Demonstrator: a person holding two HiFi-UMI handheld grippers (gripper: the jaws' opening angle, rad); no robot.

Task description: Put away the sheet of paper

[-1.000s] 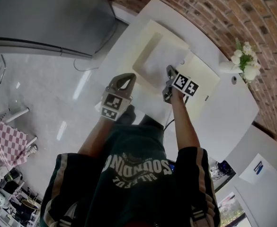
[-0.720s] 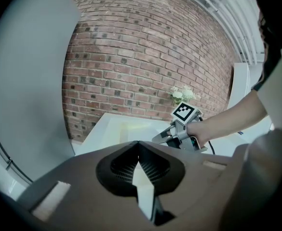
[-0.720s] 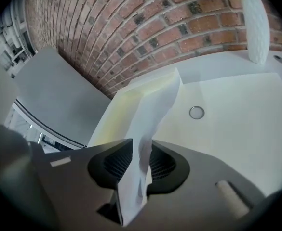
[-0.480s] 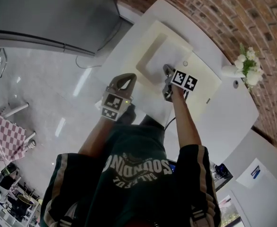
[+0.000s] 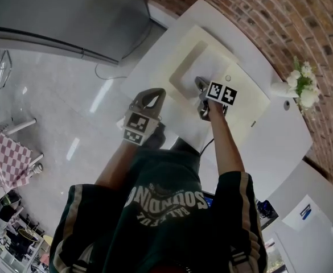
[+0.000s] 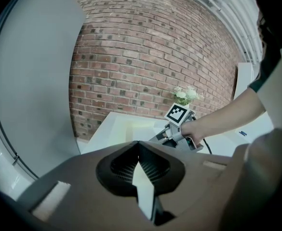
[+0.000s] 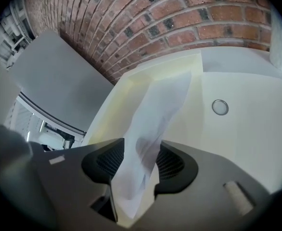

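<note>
The white sheet of paper (image 7: 155,124) hangs loosely between the jaws of my right gripper (image 7: 140,160), which are opening; the pads stand off it on both sides. Its far end droops into the cream tray (image 7: 131,95). In the head view the right gripper (image 5: 201,90) is over the cream tray (image 5: 183,75) on the white table (image 5: 280,147), with the paper (image 5: 212,67) just beyond its tips. My left gripper (image 5: 151,98) is held near the body, off the table's near edge, with its jaws together. In the left gripper view, nothing shows between the left gripper's (image 6: 138,146) jaws.
A brick wall (image 5: 280,16) runs behind the table. White flowers (image 5: 303,87) stand at the table's right end. A small metal ring (image 7: 220,107) is set in the surface right of the paper. A big grey cabinet (image 5: 58,16) stands to the left, with glossy floor (image 5: 69,112) below.
The right gripper has reached slightly further over the cream tray with the paper. The left gripper has kept its place.
</note>
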